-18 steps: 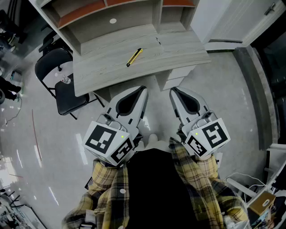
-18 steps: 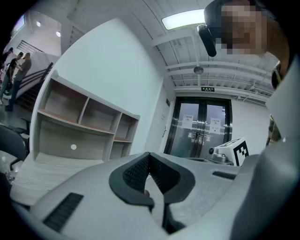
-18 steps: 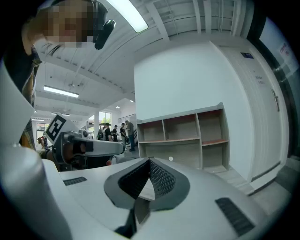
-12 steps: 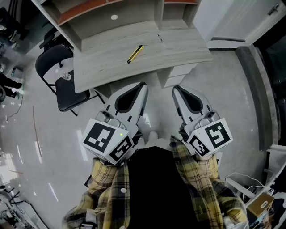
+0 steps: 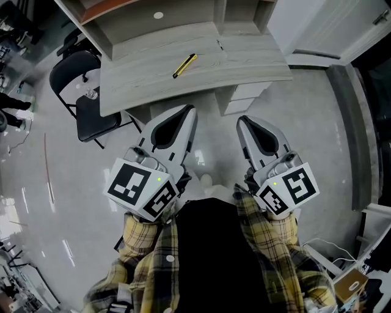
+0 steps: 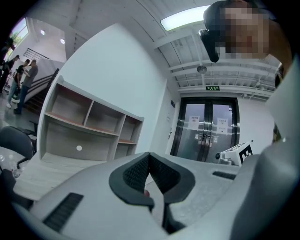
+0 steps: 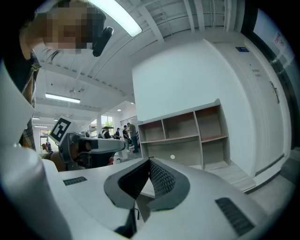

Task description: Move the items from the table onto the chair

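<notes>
Up top stood an open shelf unit (image 5: 131, 27), a small white disc (image 5: 158, 14) showing in its lower compartment. Right of the shelf unit, glass doors (image 6: 213, 129) sat under a green sign (image 6: 212, 87). Left of it, people (image 6: 21, 84) stood about.

Item (image 5: 90, 93) on chair (image 5: 98, 125) — too small

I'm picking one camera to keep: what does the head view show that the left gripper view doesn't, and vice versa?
Only the head view shows the yellow tool lying on the table, and the person's plaid sleeves. Only the left gripper view shows the glass doors, a ceiling light and people at far left. Both show the shelf unit, the table, the left gripper with its jaws together, and part of the right gripper.
</notes>
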